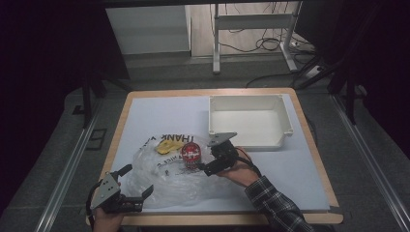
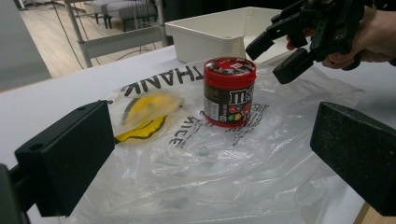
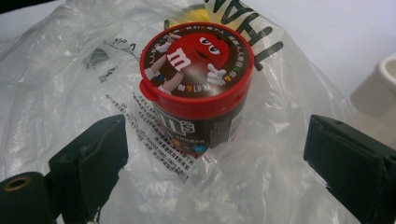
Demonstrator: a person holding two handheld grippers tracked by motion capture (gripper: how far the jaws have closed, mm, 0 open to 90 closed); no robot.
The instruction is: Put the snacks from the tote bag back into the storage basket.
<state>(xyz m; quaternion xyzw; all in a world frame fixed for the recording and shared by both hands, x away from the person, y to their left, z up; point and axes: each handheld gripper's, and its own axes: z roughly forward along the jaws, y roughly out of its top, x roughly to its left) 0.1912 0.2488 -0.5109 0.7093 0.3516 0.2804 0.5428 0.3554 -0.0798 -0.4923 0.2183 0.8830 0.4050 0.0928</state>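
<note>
Black jaws of the right gripper [image 3: 215,172] rise on either side of the near edge of the M&M's canister [image 3: 196,88], standing moderately wide and clear of it, with nothing pressed between them. That canister stands upright, its long axis vertical, red lid on top, just ahead of this gripper and roughly centred between the 2 jaws. It appears to sit on, or partly under, the clear plastic bag [image 2: 224,163] printed with black lettering; I cannot tell which. A straight advance would likely bring the jaws around the canister's body below the lid.

Well apart from the canister, the left gripper [image 1: 137,181] rests at the bag's near corner, its jaws wide and holding nothing, so the right hand [image 1: 241,173] is much the nearer. A white bin [image 1: 251,140] sits beyond the right gripper on the bench [image 1: 300,174].
</note>
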